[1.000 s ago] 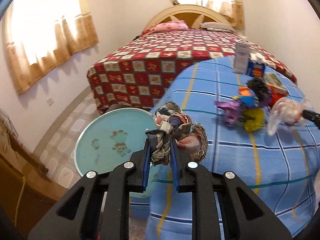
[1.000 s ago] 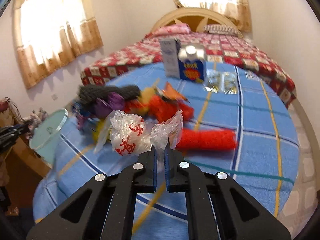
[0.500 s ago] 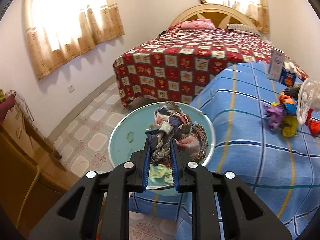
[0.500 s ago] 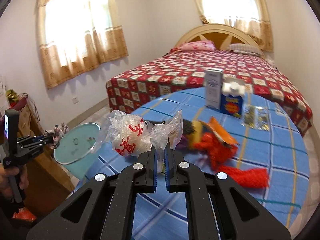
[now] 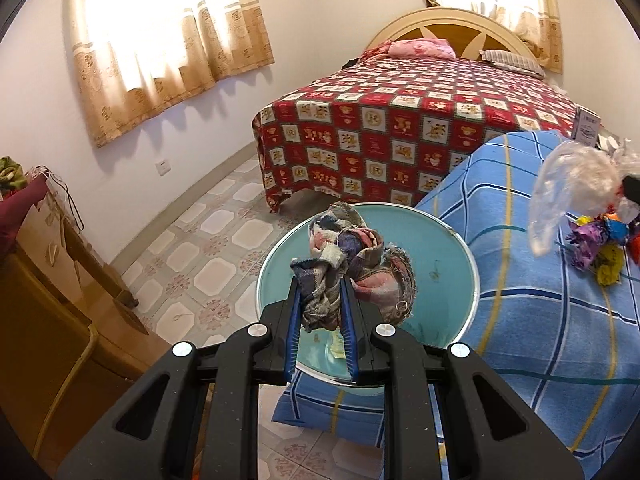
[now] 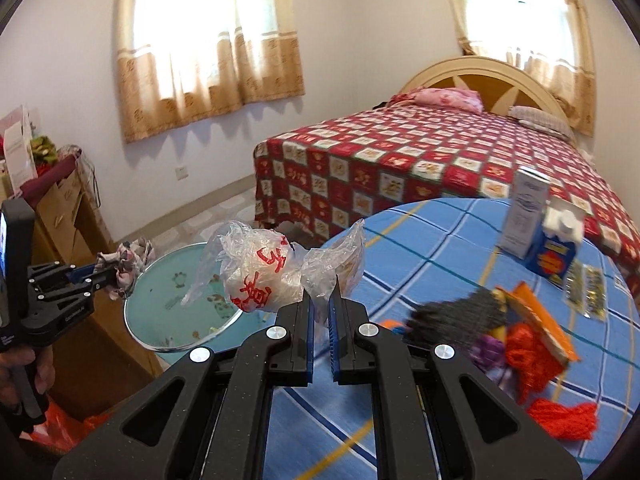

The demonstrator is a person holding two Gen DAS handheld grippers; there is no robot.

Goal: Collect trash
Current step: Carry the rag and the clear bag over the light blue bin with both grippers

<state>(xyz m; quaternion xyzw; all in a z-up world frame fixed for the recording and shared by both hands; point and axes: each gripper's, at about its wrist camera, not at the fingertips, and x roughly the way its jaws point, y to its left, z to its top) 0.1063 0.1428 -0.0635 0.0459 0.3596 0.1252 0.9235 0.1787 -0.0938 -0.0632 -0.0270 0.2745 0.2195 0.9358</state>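
over the teal bin (image 5: 460, 248), left gripper (image 5: 320, 320) clamps rag wad (image 5: 344, 256), right gripper (image 6: 320, 320) clamps plastic bag (image 6: 260, 276); neither dropped, more trash (image 6: 520, 328) beside bin on table (image 6: 420, 240).

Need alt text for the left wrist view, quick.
The left claw is shut on a crumpled plaid rag held above a round teal bin. A blue checked table lies right, a red quilted bed behind.
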